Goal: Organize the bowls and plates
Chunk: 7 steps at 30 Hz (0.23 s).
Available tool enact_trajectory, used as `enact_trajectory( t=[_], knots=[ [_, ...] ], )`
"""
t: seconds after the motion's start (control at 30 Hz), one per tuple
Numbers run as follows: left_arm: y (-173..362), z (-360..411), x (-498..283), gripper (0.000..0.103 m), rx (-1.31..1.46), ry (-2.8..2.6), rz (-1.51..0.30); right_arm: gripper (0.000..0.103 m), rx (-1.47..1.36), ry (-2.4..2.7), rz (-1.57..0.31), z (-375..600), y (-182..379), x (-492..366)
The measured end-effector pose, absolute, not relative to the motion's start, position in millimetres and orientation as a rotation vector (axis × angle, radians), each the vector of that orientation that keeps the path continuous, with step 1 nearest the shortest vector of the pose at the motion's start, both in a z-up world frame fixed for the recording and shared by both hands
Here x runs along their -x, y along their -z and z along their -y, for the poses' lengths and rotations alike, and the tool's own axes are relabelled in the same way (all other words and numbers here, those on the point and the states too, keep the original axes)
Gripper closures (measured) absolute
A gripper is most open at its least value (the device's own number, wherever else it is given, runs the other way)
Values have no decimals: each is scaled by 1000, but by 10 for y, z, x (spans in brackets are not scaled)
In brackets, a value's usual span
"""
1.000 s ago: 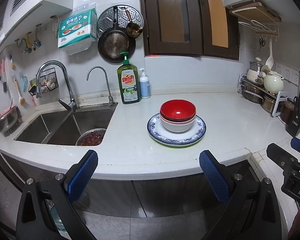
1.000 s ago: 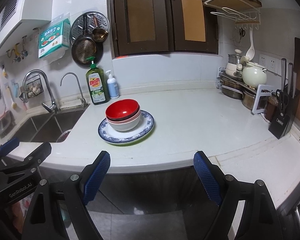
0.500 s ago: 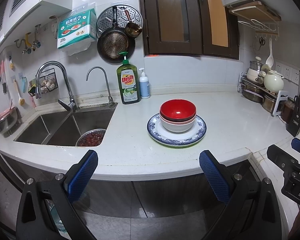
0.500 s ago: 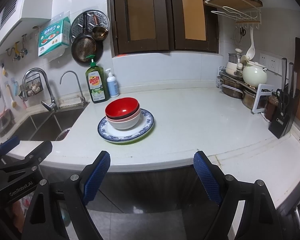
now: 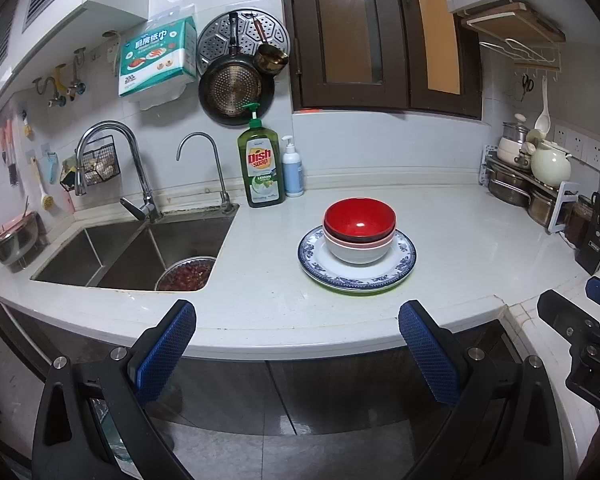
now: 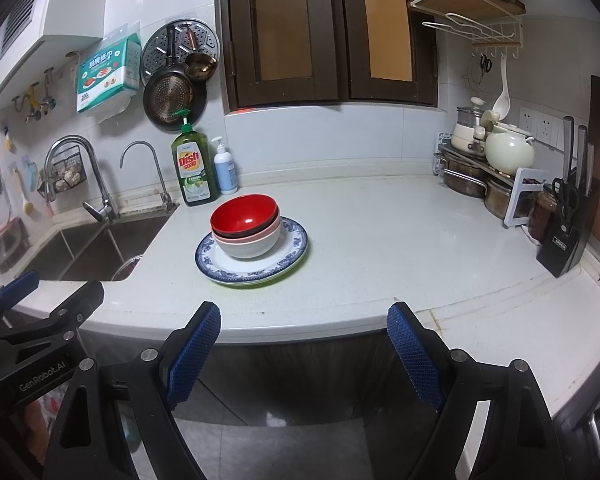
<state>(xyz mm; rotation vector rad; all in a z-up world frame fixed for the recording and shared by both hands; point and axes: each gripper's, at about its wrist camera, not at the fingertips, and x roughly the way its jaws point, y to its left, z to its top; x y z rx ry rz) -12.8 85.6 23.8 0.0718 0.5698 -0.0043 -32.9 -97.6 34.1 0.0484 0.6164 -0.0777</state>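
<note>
A red bowl [image 5: 359,219] sits nested on a pink bowl and a white bowl [image 5: 356,251], all stacked on a blue-patterned plate [image 5: 400,268] with a green-rimmed plate under it. The stack stands mid-counter; in the right wrist view the red bowl [image 6: 244,213] and plate [image 6: 292,252] lie left of centre. My left gripper [image 5: 296,320] hangs open in front of the counter edge, well short of the stack, nothing between its fingers. My right gripper [image 6: 302,322] is likewise open and empty, off the counter edge.
A double sink [image 5: 140,248] with a bowl of red food [image 5: 186,274] lies left. Dish soap [image 5: 262,164] and a pump bottle [image 5: 292,168] stand at the back wall. Pots and a rack [image 6: 488,160] and a knife block [image 6: 568,232] crowd the right.
</note>
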Motion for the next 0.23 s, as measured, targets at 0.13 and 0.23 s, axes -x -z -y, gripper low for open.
enact_trajectory(
  t=[0.13, 0.23],
  knots=[
    [-238, -857, 130, 0, -73, 5, -570, 17, -48, 78, -617, 969, -338, 332],
    [-231, -859, 136, 0, -74, 0, -574, 17, -51, 81, -616, 966, -339, 342]
  ],
)
